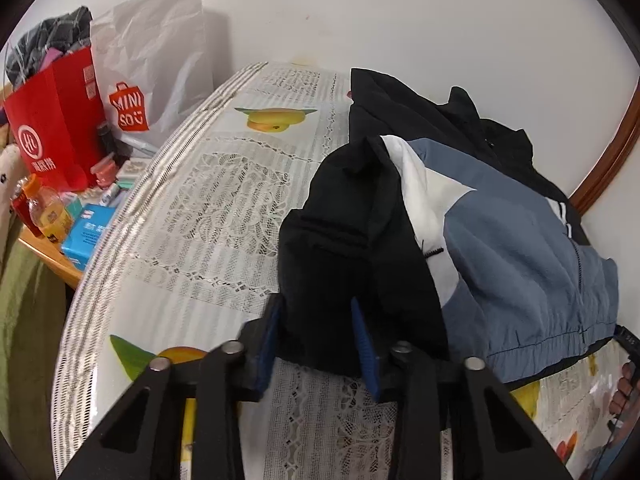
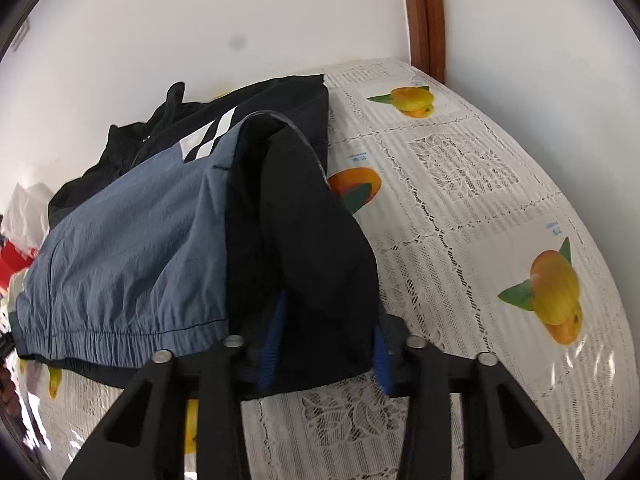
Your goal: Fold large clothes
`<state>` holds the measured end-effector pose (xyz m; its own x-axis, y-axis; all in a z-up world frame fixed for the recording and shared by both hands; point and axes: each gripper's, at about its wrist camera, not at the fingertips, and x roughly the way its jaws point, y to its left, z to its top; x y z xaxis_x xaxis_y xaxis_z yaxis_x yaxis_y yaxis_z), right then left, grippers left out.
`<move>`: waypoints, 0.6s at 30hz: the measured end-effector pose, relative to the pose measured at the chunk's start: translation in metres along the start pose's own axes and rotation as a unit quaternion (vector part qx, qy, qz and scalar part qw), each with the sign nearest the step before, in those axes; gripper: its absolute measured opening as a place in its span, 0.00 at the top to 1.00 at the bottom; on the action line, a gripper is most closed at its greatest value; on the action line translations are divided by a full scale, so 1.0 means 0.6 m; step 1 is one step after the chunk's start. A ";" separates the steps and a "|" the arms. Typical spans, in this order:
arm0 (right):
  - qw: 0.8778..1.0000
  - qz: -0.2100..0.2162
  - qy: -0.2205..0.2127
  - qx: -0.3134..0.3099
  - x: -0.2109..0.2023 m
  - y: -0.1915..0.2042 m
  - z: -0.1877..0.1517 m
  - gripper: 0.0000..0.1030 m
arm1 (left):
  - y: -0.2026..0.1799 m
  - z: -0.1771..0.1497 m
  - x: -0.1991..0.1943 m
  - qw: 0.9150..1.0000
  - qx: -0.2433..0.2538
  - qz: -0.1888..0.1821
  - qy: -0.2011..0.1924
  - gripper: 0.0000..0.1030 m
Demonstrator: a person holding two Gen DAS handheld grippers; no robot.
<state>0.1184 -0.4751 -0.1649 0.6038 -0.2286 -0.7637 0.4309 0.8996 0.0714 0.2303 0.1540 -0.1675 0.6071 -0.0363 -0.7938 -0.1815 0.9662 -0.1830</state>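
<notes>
A jacket (image 1: 520,248) in black, blue-grey and white lies on the table (image 1: 224,208), its collar toward the wall. One black sleeve (image 1: 352,232) is folded over its left side, and my left gripper (image 1: 316,332) is shut on the cuff end, with cloth filling the gap between the blue pads. In the right wrist view the same jacket (image 2: 132,248) shows its elastic hem near me. The other black sleeve (image 2: 312,220) lies over its right side, and my right gripper (image 2: 326,340) is shut on that sleeve's end.
The table (image 2: 460,208) carries a lace cloth with fruit prints under clear plastic. At its left stand a red bag (image 1: 56,120), a white shopping bag (image 1: 152,64), a bottle (image 1: 44,208) and a blue box (image 1: 86,236). A wooden frame (image 2: 426,12) runs up the wall.
</notes>
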 end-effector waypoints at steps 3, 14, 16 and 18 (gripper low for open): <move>1.000 -0.006 -0.009 -0.020 -0.010 0.013 -0.010 0.87 | -0.003 -0.005 -0.012 1.000 0.012 0.005 -0.004 0.89; 1.000 -0.008 -0.010 -0.028 -0.058 0.010 -0.064 0.90 | 0.012 -0.062 -0.074 1.000 0.018 0.009 -0.010 0.91; 0.999 -0.010 -0.011 -0.030 -0.072 0.007 -0.082 0.90 | 0.015 -0.076 -0.084 1.000 0.017 0.008 -0.009 0.91; 0.999 -0.012 -0.014 -0.033 -0.084 0.006 -0.099 0.90 | 0.019 -0.093 -0.095 1.000 0.018 0.005 -0.010 0.91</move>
<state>0.0499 -0.4384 -0.1645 0.6120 -0.2600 -0.7469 0.4014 0.9158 0.0102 0.1506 0.1531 -0.1566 0.6204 -0.0210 -0.7840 -0.1610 0.9749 -0.1536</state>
